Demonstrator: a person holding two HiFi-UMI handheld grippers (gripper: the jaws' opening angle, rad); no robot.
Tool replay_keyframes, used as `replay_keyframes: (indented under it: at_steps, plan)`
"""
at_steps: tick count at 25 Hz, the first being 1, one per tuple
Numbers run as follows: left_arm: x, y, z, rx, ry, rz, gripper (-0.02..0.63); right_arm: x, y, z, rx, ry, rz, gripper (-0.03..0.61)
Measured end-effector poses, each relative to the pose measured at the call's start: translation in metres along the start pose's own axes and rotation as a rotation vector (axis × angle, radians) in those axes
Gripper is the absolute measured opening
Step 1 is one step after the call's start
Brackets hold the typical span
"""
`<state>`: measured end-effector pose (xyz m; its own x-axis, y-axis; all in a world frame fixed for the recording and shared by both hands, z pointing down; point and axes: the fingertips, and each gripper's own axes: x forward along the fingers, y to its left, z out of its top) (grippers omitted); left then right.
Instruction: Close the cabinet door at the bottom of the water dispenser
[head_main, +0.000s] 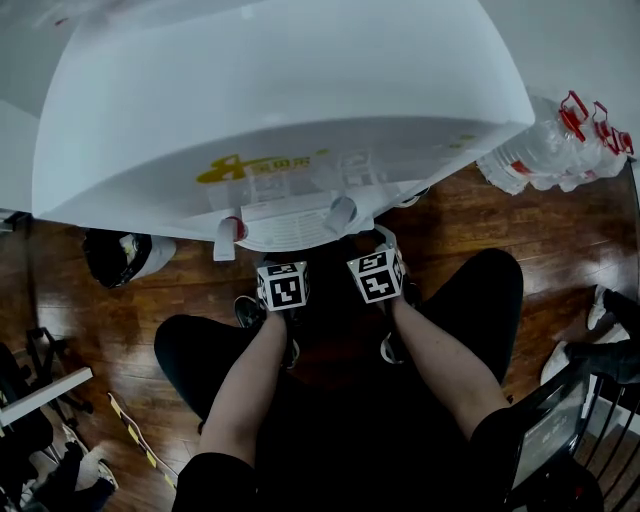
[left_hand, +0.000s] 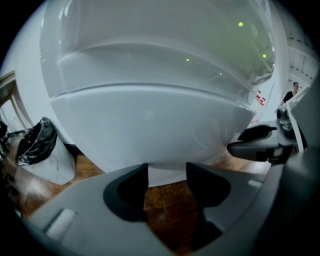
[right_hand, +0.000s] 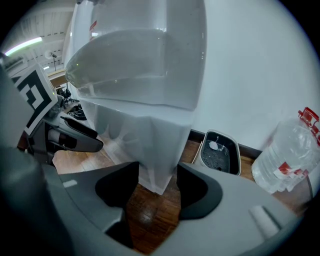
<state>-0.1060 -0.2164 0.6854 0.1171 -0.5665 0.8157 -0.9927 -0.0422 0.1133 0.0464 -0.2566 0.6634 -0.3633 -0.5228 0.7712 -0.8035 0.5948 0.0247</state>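
Observation:
The white water dispenser (head_main: 280, 110) fills the top of the head view, with its taps and drip shelf (head_main: 290, 225) facing me. Its lower front panel (left_hand: 150, 130), where the cabinet is, lies just ahead of my left gripper (left_hand: 167, 172), which is open, with only wooden floor between its fingers. My right gripper (right_hand: 157, 175) is also open and empty, aimed at the dispenser's lower right corner (right_hand: 155, 170). In the head view both marker cubes, left (head_main: 283, 285) and right (head_main: 377, 275), sit side by side under the drip shelf. I cannot make out the door's edge.
A grey drip tray (right_hand: 217, 152) stands against the wall to the right of the dispenser, with large water bottles (head_main: 555, 145) beyond it. A bin with a black bag (left_hand: 35, 145) stands on the left. The person's knees (head_main: 480, 300) flank the grippers on the wooden floor.

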Motion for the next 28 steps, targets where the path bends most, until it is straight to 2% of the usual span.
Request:
replay_keyframes:
  at_steps: [6,28]
  plan:
    - [-0.006,-0.007,0.006,-0.041,0.007,-0.034,0.253,0.003,-0.003,0.002,-0.019,0.0,0.002,0.242]
    - [-0.006,-0.007,0.008,-0.011,0.013,-0.036,0.253,0.009,-0.008,0.011,-0.016,-0.022,0.006,0.239]
